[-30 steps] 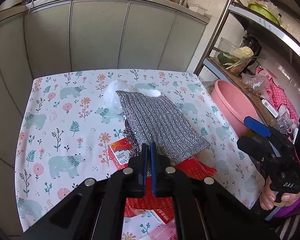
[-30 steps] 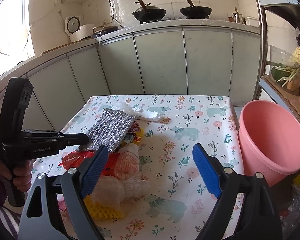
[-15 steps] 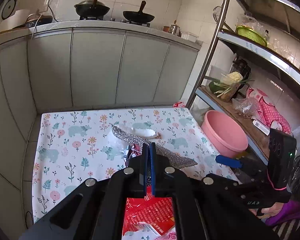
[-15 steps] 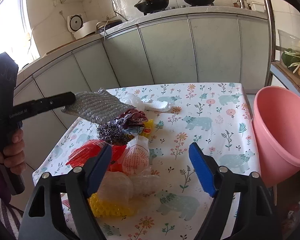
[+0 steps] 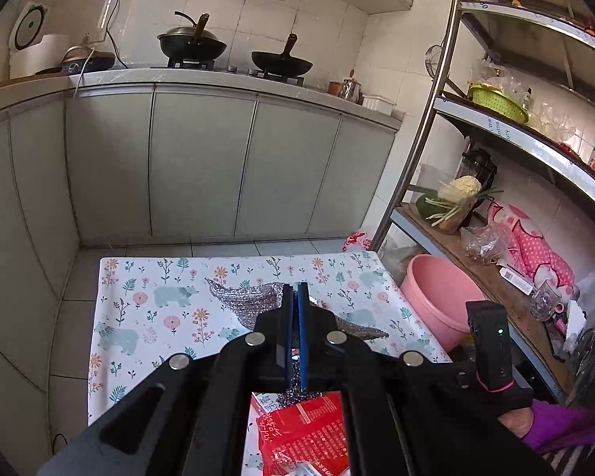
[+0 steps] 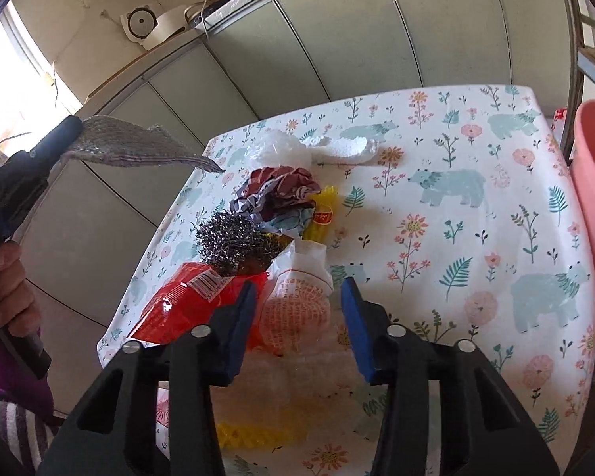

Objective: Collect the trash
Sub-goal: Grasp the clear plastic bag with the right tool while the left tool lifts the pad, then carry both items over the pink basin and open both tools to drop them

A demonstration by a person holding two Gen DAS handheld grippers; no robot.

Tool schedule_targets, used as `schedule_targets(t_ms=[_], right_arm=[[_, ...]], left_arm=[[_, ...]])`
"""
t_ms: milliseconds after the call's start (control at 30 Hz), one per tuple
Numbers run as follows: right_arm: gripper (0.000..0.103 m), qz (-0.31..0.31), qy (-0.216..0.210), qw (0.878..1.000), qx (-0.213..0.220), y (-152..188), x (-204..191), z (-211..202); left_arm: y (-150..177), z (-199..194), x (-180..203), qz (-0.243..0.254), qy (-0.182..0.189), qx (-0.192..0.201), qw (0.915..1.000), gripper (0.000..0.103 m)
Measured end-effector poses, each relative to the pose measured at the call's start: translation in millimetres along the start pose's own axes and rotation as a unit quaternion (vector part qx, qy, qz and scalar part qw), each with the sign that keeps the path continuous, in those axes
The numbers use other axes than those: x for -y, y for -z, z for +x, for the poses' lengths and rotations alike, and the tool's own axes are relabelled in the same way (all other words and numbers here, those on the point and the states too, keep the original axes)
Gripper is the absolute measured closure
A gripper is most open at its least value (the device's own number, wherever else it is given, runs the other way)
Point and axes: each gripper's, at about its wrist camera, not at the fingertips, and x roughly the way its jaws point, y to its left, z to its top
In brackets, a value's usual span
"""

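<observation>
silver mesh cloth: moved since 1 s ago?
Yes. The silver mesh cloth, clamped in the left gripper, has gone up: it lay on the table; now it hangs above the edge.

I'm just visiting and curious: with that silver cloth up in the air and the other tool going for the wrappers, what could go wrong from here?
1. The left tool pinches the silver cloth by one edge only; it may slip out before reaching the pink tub.
2. The right tool is closing around a white wrapper touching the red packet, which might get dragged along.
3. The pile lies near the table's edge, so pieces may fall.
</observation>
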Motion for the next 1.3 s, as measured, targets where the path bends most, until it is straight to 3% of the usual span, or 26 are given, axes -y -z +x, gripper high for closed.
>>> schedule_targets(t_ms=[200, 700, 1000, 1300], right_arm=[[0.077, 0.01, -0.017, 1.0, 0.017, 0, 2, -11], [0.077, 0.05, 0.006, 0.99, 0.131, -5, 28, -88], [0.077, 0.093, 0.054, 0.973, 0.206, 2, 77, -150], [0.077, 0.143, 0.143, 0.944, 0.26, 10, 135, -196]], left_arm=[[-2, 6, -2, -0.004, 0.005, -0.002, 1.0, 0.101], [-26, 16, 31, 0.02, 0.044, 0.009, 0.9988, 0.101], [-52, 60, 107, 0.07, 0.11, -0.004, 0.9914, 0.101], [-57, 139, 217, 0.14, 0.184, -0.04, 0.9721, 0.101]])
